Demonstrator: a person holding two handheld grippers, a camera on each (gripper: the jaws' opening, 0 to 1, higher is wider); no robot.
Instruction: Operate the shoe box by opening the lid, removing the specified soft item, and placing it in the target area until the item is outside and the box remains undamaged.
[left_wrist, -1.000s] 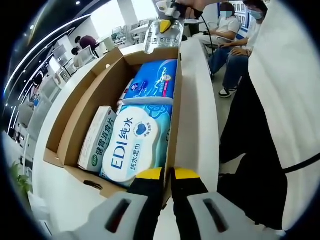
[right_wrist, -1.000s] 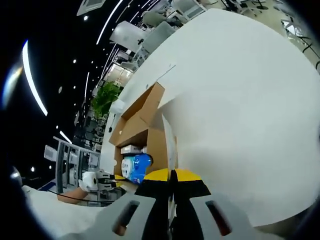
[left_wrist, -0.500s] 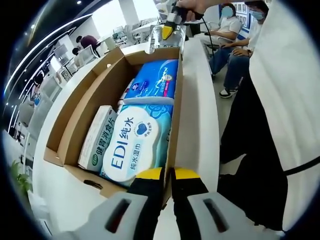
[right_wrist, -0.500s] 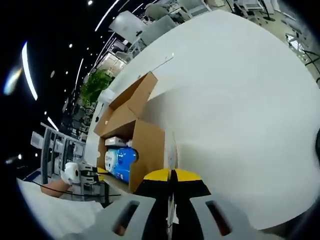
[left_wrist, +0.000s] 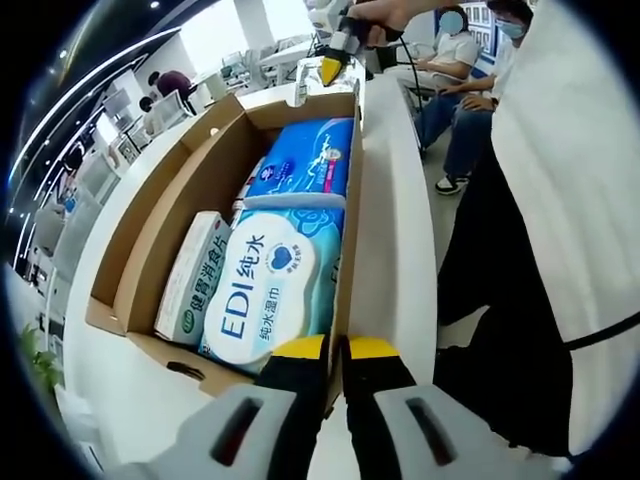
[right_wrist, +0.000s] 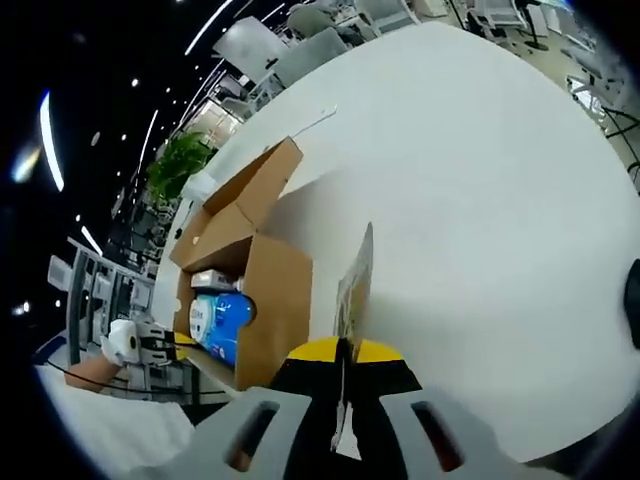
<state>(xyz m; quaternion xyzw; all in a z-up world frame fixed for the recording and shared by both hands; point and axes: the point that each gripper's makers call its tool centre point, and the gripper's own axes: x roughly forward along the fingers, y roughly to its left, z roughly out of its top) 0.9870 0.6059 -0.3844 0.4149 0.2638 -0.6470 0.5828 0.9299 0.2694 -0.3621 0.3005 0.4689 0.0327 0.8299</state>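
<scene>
On the white table (right_wrist: 480, 180), open brown cardboard box (left_wrist: 190, 190), flaps folded outward, contents exposed. Left gripper (left_wrist: 337, 350) at the 6 o'clock end of the left gripper view, jaws pressed together on the upper edge of the box's near wall; judged a steadying hold, to keep the box from sliding while the contents are handled. Right gripper (left_wrist: 333, 68) seen at 12 o'clock, beyond the far end of the box, pinching a thin translucent sheet-like piece (right_wrist: 355, 285); in the right gripper view, piece standing edge-on, rising from between the jaws towards 12 o'clock. Material not determinable.

Soft item, judged to be the blue and white pack of wet wipes (left_wrist: 270, 290), inside the box against its right wall, lying flat, label up. Long axis along the box length, running 6 to 12 o'clock. Second blue pack (left_wrist: 300, 160) touching it at the far end; white and green carton (left_wrist: 190, 280) just beside at 9 o'clock.
</scene>
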